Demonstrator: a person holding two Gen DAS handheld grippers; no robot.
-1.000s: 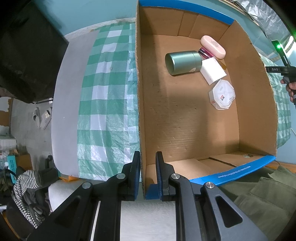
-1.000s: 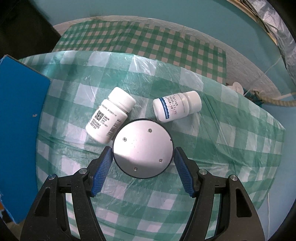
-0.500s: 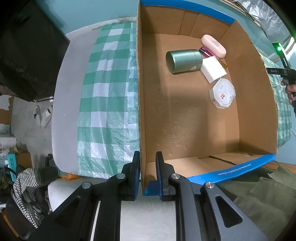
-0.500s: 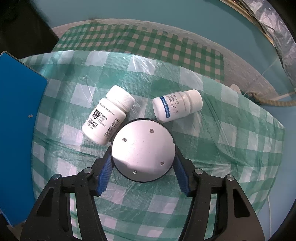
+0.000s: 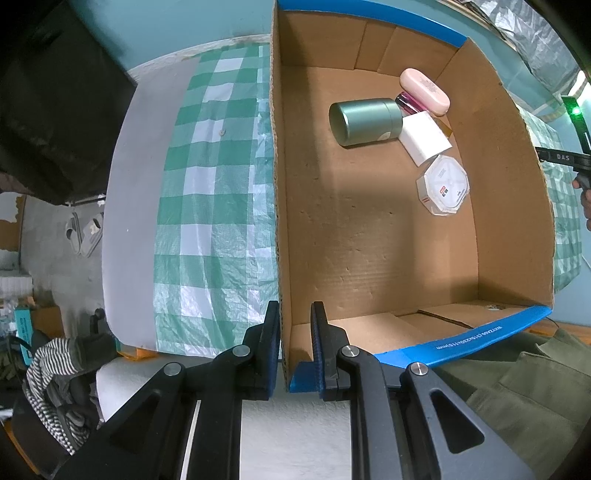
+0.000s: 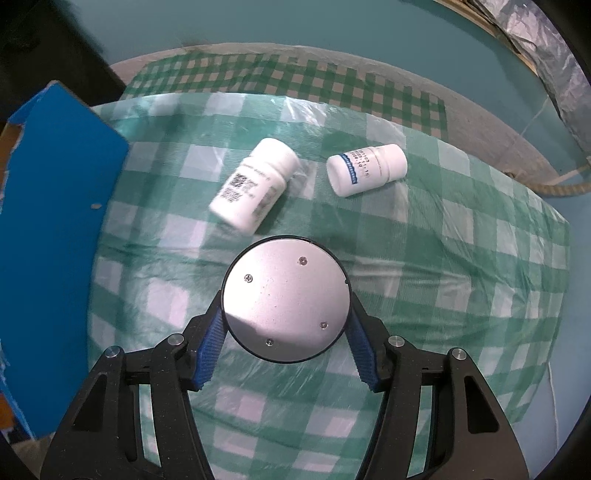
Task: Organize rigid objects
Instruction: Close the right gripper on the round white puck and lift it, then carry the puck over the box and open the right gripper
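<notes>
- Looks like a lived-in home room, not a lab or shop.
- Table under a green-checked plastic cloth, teal painted wall behind.
- Slippers on bare floor, striped clothing heaped nearby.
- Patch of peeling wall paint at left.

Green-and-white checks all over the cloth, glossy under a clear film. Two white bottles on it, one with black print, the other with a blue band. A silver-faced round tin with a black rim sits between blue ribbed pads on black fingers. The cardboard box is plain brown inside, bright blue along its edges. In it: a sage-green canister, a pale pink case, a white carton, a white octagonal box with a spot of red.
</notes>
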